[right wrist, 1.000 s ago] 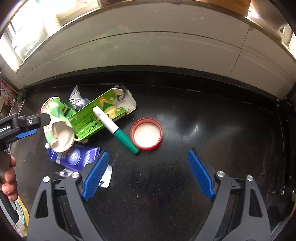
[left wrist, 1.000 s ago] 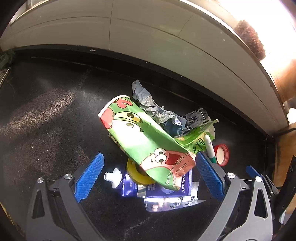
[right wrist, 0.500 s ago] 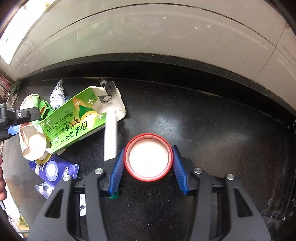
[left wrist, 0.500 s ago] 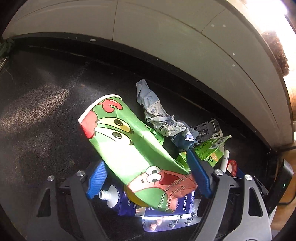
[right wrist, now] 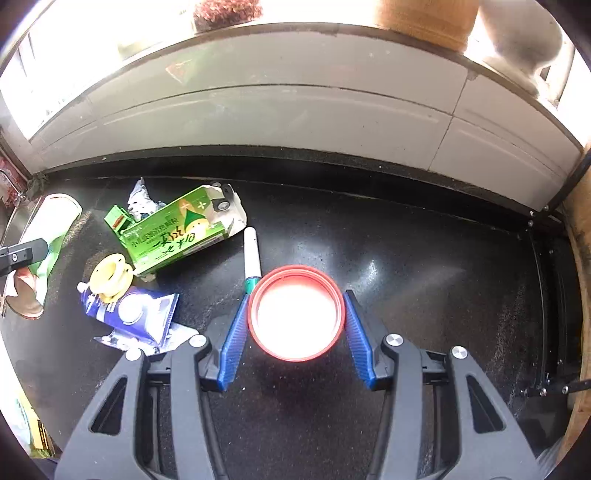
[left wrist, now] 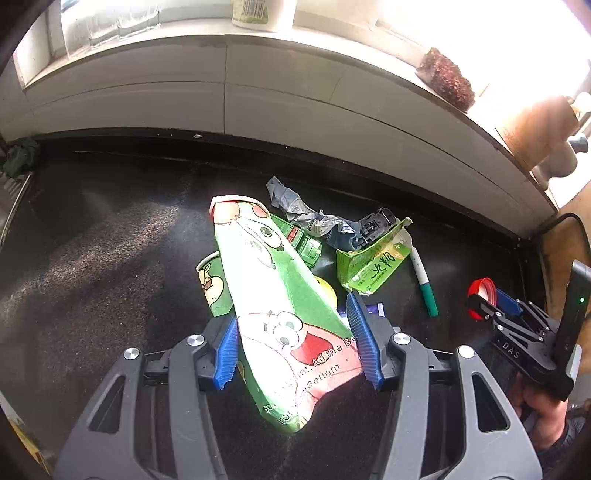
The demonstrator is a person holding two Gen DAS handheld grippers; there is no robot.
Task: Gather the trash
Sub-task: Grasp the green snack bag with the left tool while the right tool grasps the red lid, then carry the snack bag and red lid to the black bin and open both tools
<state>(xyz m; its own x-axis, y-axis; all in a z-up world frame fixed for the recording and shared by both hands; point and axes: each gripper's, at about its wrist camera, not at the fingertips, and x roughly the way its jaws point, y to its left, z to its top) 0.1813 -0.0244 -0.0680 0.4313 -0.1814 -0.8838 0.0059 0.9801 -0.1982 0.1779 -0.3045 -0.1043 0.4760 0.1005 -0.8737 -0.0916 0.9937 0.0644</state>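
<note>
My left gripper [left wrist: 295, 343] is shut on a crushed green cartoon paper cup [left wrist: 273, 295] and holds it above the black counter [left wrist: 110, 258]; the cup also shows at the left of the right wrist view [right wrist: 40, 251]. My right gripper [right wrist: 295, 332] is shut on a red jar lid [right wrist: 295, 312], lifted off the counter; the lid also shows in the left wrist view [left wrist: 480, 291]. On the counter lie a green carton [right wrist: 177, 232], a white and green marker [right wrist: 252, 254], a yellow tape roll [right wrist: 110, 275], a blue pouch [right wrist: 129, 314] and crumpled foil [left wrist: 310, 218].
A white tiled wall [right wrist: 295, 118] runs along the back of the counter. A windowsill above it holds a brown scrubber [left wrist: 447, 77] and a container [left wrist: 262, 14]. A wooden edge [right wrist: 580, 258] borders the right. A second green cup [left wrist: 212, 284] lies under the held one.
Both grippers closed from open: the left on the green paper cup, the right on the red lid. Both have lifted their items off the counter and pulled back from the pile.
</note>
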